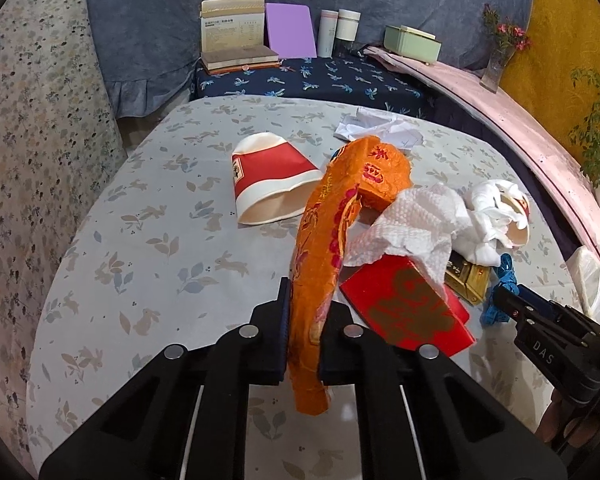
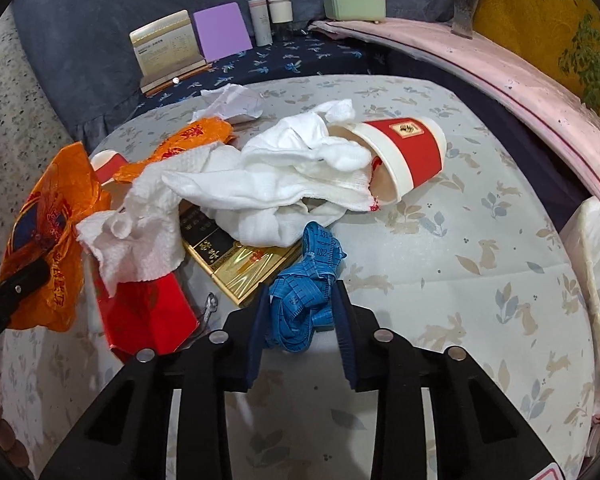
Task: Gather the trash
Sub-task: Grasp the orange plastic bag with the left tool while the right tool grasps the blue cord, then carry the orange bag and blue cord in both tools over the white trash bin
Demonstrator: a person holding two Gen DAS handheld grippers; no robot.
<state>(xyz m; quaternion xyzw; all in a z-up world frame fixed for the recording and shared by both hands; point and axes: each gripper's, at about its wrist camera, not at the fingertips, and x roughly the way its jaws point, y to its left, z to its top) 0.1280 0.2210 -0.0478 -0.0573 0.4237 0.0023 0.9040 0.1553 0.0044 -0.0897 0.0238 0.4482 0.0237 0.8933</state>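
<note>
My left gripper (image 1: 310,314) is shut on a crumpled orange plastic bag (image 1: 328,232), which rises from its jaws over the trash pile. My right gripper (image 2: 300,314) is shut on a bunched blue tape measure (image 2: 304,280) at the near side of the pile. The pile lies on a rabbit-print tablecloth (image 2: 480,280). It holds a paper towel (image 2: 140,232), a white cloth (image 2: 292,176), a red packet (image 1: 408,308), a gold box (image 2: 240,268) and crumpled paper (image 1: 380,128). One red-and-white paper cup (image 1: 272,184) lies on its side alone. A second cup (image 2: 408,156) has the cloth stuffed in it.
Beyond the table, a dark blue patterned surface (image 1: 340,76) carries books (image 1: 236,40), a purple board (image 1: 290,30), two bottles (image 1: 338,32) and a green box (image 1: 412,42). A pink ledge (image 1: 520,120) with a vase (image 1: 496,64) curves along the right. A white plastic bag (image 2: 596,260) sits at the table's right edge.
</note>
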